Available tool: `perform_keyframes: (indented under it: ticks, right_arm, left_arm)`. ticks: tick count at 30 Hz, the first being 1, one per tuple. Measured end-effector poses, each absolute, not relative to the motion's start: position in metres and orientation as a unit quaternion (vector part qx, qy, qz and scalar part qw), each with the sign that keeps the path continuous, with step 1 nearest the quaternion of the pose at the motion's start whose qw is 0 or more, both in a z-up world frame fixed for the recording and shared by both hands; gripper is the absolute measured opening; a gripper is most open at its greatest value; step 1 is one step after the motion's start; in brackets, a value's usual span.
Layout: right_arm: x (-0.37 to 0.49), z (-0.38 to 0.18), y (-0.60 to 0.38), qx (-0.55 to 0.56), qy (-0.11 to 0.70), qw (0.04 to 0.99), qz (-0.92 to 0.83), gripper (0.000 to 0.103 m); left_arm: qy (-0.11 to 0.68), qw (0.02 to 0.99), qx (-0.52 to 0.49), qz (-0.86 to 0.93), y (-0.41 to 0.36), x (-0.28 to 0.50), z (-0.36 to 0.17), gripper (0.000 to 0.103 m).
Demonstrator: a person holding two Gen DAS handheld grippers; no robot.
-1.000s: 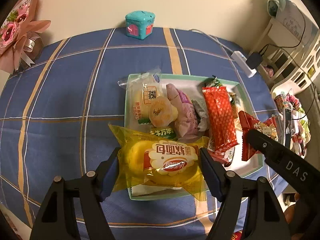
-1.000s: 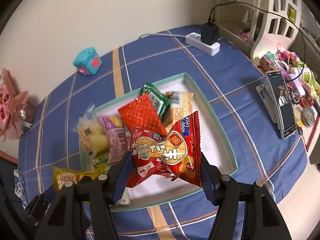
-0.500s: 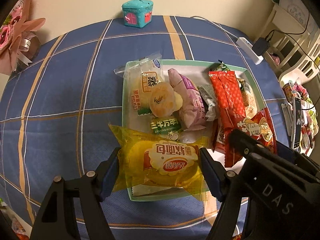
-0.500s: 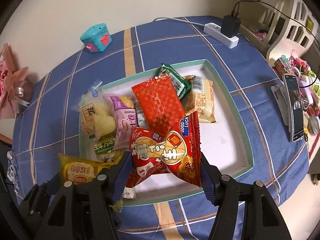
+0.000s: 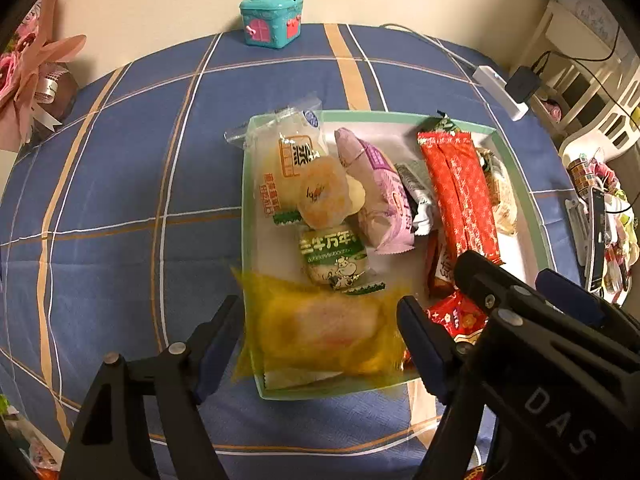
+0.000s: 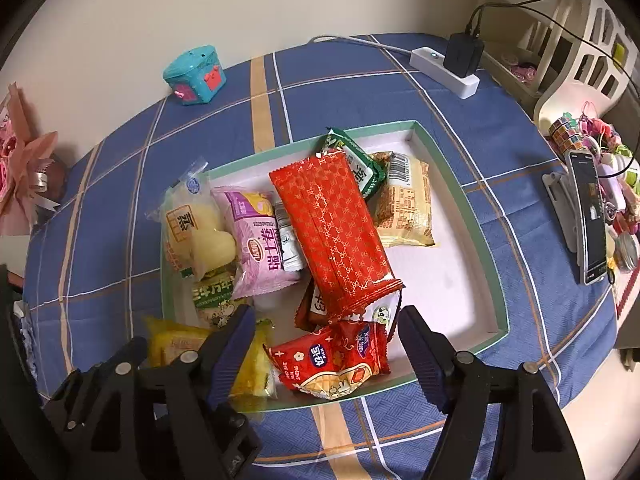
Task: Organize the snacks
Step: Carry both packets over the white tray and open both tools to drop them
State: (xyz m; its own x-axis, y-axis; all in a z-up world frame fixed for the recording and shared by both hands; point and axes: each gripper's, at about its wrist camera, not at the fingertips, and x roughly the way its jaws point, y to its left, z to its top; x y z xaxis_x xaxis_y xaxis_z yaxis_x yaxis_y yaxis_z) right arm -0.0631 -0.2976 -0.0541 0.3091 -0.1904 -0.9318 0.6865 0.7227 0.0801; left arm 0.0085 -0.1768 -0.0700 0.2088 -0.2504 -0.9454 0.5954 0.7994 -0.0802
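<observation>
Lying crosswise at the tray's (image 6: 472, 216) near edge, the red snack packet (image 6: 332, 360) sits released between the right gripper's (image 6: 326, 354) just-widened jaws, while the left gripper (image 5: 320, 332) straddles the blurred yellow bread packet (image 5: 320, 328), its hold impossible to tell.

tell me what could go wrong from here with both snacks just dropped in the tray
1. The yellow pack overhangs the tray rim at its near corner and may slide out.
2. The left gripper and right gripper crowd that corner; their jaws, just opening, could clash or drag the red pack out.
</observation>
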Motion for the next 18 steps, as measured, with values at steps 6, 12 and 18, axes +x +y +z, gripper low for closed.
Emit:
perform_keyframes:
  ticks: [6,12,18]
  right_arm:
    - [-0.066,-0.052,-0.301,0.247,0.508,0.772,-0.29,0.079]
    - [-0.071,-0.05,-0.308,0.258,0.498,0.772,-0.298,0.078]
    - [-0.072,-0.048,-0.309,0.261,0.494,0.773,-0.301,0.078]
  left_arm:
    - [0.566,0.766,0.136,-0.271,-0.169,0.018,-0.065,0.082]
    - [0.575,0.769,0.108,-0.256,-0.156,0.032,-0.064,0.082]
    - [0.575,0.781,0.081,-0.229,-0.137,0.046,-0.06,0.082]
